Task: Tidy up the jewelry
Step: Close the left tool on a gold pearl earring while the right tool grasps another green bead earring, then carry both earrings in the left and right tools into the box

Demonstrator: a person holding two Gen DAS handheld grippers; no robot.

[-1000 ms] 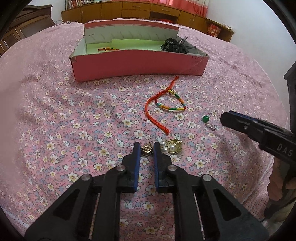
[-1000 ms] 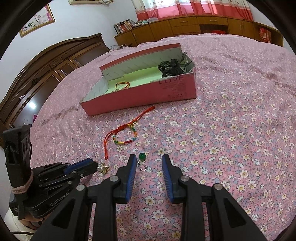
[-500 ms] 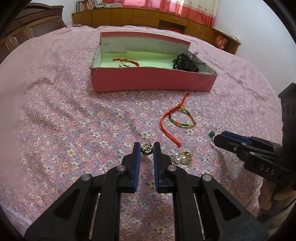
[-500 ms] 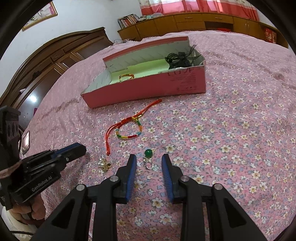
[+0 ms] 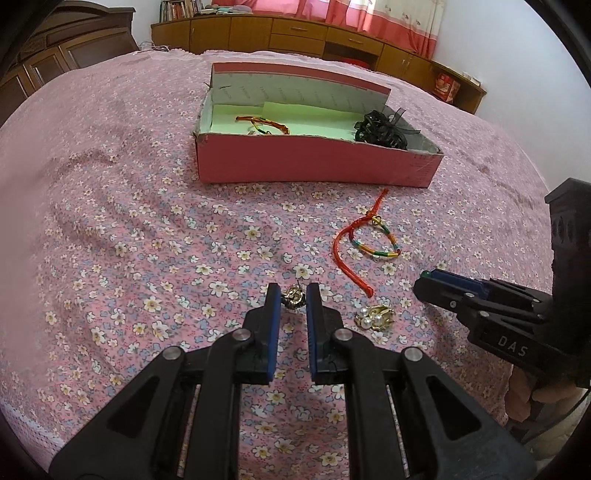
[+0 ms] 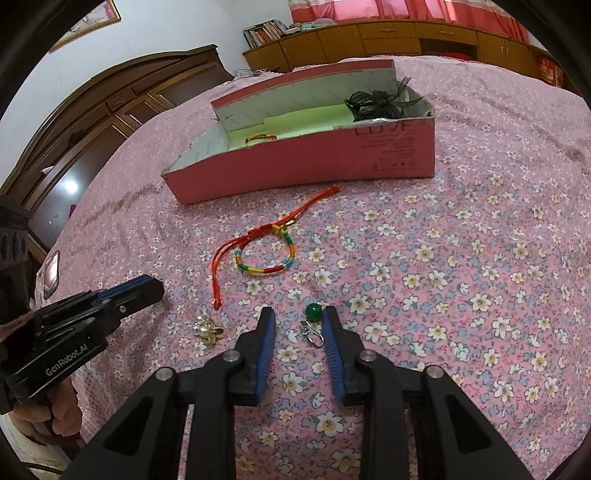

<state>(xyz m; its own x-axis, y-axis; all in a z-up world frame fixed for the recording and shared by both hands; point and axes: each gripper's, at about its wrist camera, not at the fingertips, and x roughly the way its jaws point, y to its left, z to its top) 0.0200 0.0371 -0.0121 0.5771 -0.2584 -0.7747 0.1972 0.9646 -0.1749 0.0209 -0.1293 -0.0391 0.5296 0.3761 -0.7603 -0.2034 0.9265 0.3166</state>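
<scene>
My left gripper (image 5: 292,297) is shut on a small gold earring (image 5: 293,298) and holds it above the bedspread. A gold and pearl earring (image 5: 373,318) lies just to its right, and shows in the right wrist view (image 6: 207,327). My right gripper (image 6: 298,316) is open, its jaws on either side of a green bead pendant (image 6: 312,320) on the bedspread. A red cord bracelet with rainbow beads (image 6: 264,253) lies beyond, also in the left wrist view (image 5: 366,242). The pink box (image 5: 317,167) holds another red bracelet (image 5: 263,124) and a black hair piece (image 5: 380,130).
The floral pink bedspread (image 5: 147,236) covers the bed. A dark wooden wardrobe (image 6: 110,110) stands at the left. Wooden cabinets (image 5: 295,33) line the far wall. A phone (image 6: 51,266) lies at the bed's left edge.
My left gripper has lifted the gold earring off the bedspread and moved left, away from the pearl earring. My right gripper has moved forward around the green bead pendant.
</scene>
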